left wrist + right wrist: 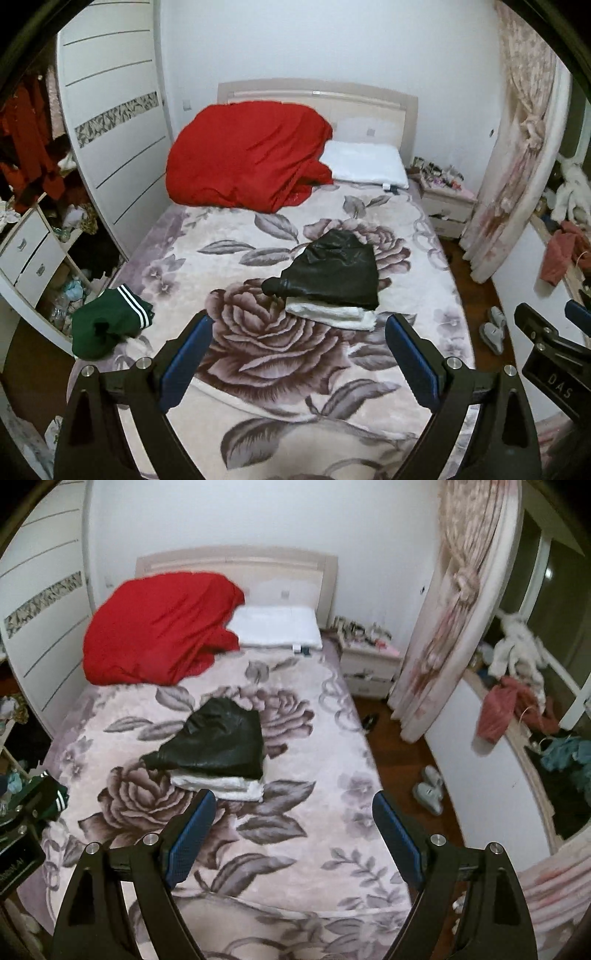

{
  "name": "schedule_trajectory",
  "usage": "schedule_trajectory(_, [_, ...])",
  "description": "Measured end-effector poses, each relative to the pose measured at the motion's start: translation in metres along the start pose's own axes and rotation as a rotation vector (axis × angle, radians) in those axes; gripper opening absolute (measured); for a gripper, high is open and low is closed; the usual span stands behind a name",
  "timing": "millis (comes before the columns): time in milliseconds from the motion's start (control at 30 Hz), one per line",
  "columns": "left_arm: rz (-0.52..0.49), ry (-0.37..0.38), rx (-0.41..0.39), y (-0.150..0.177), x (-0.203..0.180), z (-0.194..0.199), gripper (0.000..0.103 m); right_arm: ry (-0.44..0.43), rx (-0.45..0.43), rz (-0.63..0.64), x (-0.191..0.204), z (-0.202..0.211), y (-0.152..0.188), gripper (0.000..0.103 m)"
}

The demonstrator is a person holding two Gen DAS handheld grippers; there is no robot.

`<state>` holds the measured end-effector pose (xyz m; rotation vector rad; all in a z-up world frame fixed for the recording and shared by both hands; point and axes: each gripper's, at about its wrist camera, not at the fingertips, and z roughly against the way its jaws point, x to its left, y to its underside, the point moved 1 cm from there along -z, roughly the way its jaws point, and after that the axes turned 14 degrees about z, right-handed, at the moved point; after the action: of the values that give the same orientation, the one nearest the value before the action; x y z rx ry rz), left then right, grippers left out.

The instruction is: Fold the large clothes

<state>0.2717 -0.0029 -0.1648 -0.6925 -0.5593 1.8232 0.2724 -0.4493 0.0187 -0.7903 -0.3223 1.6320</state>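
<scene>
Across the room ahead of you, the bed [417,332] fills most of both views, covered by a pale blanket printed with big grey-mauve roses. At its head, on your left side, a red duvet [247,158] is heaped against the headboard, with a white pillow [365,164] just beside it on the right, touching its edge. A white wardrobe [110,129] stands along the bed's left side, and a tied floral curtain [454,602] hangs to the right.

Near the middle of the bed lies your folded black leather jacket [332,271], one sleeve end poking out to the left; it rests on top of a folded white fleecy garment [332,314], whose edge shows below it. Well apart from that stack, at the bed's left edge, a dark green garment with white stripes [110,317] sits crumpled.

Your left tool [299,332] hangs above the foot of the bed with its blue-padded fingers [188,354] spread wide and nothing between them. Your right tool [293,808] is the same: fingers wide apart, holding nothing, pointed at the blanket just short of the stack. A pair of pale slippers [428,786] lies on the wooden floor to the right of the bed.
</scene>
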Motion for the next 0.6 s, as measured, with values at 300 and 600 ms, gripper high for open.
schedule_trajectory(300, [-0.015,-0.023,-0.045,0.004,-0.007,0.056,0.096,-0.042,-0.075,-0.001,-0.021,0.1,0.007,0.092])
schedule_trajectory(600, [0.001,-0.041,-0.026,0.008,-0.01,0.087,0.096,-0.07,-0.108,0.013,-0.024,0.149,-0.003,0.092])
